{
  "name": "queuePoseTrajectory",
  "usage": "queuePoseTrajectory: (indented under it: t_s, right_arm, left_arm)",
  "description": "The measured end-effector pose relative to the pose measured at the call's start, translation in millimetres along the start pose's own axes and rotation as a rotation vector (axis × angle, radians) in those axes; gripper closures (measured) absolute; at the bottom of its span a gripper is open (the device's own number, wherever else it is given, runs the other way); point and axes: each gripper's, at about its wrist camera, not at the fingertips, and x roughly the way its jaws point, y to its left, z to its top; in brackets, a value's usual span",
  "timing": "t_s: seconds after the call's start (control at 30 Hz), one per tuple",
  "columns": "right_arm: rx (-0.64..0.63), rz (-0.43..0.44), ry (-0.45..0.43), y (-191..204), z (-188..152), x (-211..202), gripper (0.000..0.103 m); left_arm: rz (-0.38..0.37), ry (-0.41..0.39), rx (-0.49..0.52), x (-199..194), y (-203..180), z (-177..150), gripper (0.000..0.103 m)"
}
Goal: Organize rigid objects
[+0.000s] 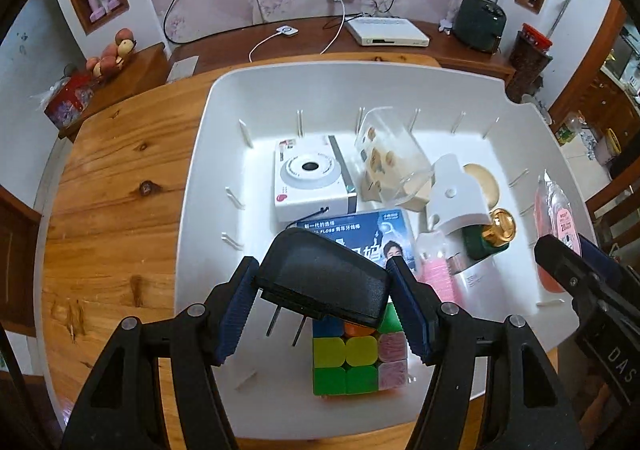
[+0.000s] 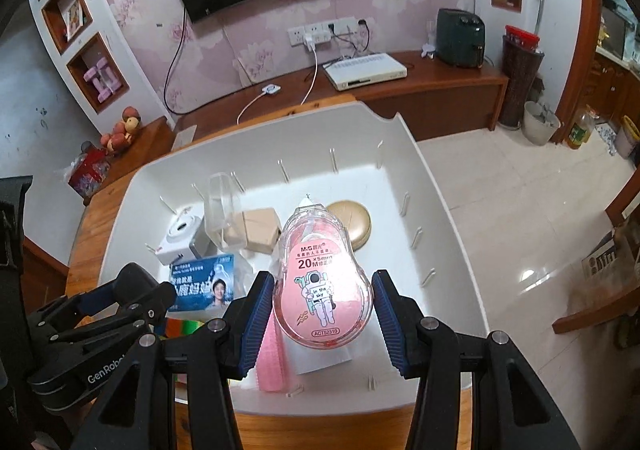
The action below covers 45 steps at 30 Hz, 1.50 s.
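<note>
Wood counter [image 1: 112, 186] carries a large white tray [image 1: 224, 98] with short divider pegs along its walls. At the left side of the tray lies a white camera box [image 1: 308, 178], and in front of it a blue dental floss box [image 1: 360, 230]. The left claw [image 1: 322, 290] is closed on a black charger plug [image 1: 324, 278], its blue pads [image 1: 236, 310] pressing both sides, and the two metal prongs point down. The plug hangs above a colourful puzzle cube [image 1: 356, 358], which stands on the tray floor near the front wall. To the right of the camera box a clear plastic cup [image 1: 390, 154] lies on its side, touching a beige box [image 2: 258, 230]. Further right are a round gold compact [image 2: 352, 224], a white dispenser [image 1: 458, 194] and a dark green bottle with a gold cap [image 1: 490, 238], close together. A pink ribbed thing [image 2: 272, 354] lies near the front. The right claw [image 2: 322, 314] holds a pink correction tape [image 2: 322, 290] between its pads above the right part of the tray, its tip pointing away from the camera.
</note>
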Motion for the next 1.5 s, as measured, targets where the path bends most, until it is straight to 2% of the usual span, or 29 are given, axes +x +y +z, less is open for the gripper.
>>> queuePoseTrajectory:
  t_s: [0.2, 0.27, 0.3, 0.33, 0.47, 0.7, 1.0, 1.17, 1.27, 1.5]
  right_arm:
    - [-0.033, -0.001, 0.040, 4, -9, 8, 0.051]
    - [-0.042, 0.007, 0.032, 6, -10, 5, 0.051]
    - [-0.045, 0.004, 0.024, 8, -10, 3, 0.049]
    - [-0.047, -0.001, 0.014, 9, -10, 0, 0.045]
    - [-0.058, 0.003, -0.014, 14, -11, -10, 0.042]
    - [-0.098, -0.006, -0.059, 26, -16, -32, 0.042]
    - [-0.122, 0.038, -0.130, 48, -30, -83, 0.042]
    - [-0.160, 0.052, -0.174, 66, -47, -114, 0.041]
    - [-0.175, 0.076, -0.197, 78, -60, -134, 0.034]
    - [-0.217, 0.126, -0.235, 106, -92, -179, 0.028]
  left_arm:
    - [0.004, 0.038, -0.014, 13, -1, -5, 0.034]
    - [-0.002, 0.048, -0.009, 14, -2, -6, 0.023]
    - [-0.006, 0.050, -0.006, 13, -2, -7, 0.011]
    - [-0.012, 0.049, -0.004, 12, -2, -8, 0.008]
    - [-0.020, 0.035, 0.000, 4, -2, -10, 0.005]
    - [-0.036, 0.017, -0.038, -14, 9, -13, 0.004]
    - [0.000, -0.082, -0.081, -75, 35, -29, 0.004]
    - [0.054, -0.161, -0.060, -118, 49, -50, 0.004]
    - [0.070, -0.194, -0.051, -142, 59, -66, 0.004]
    - [0.094, -0.217, -0.082, -180, 90, -112, 0.004]
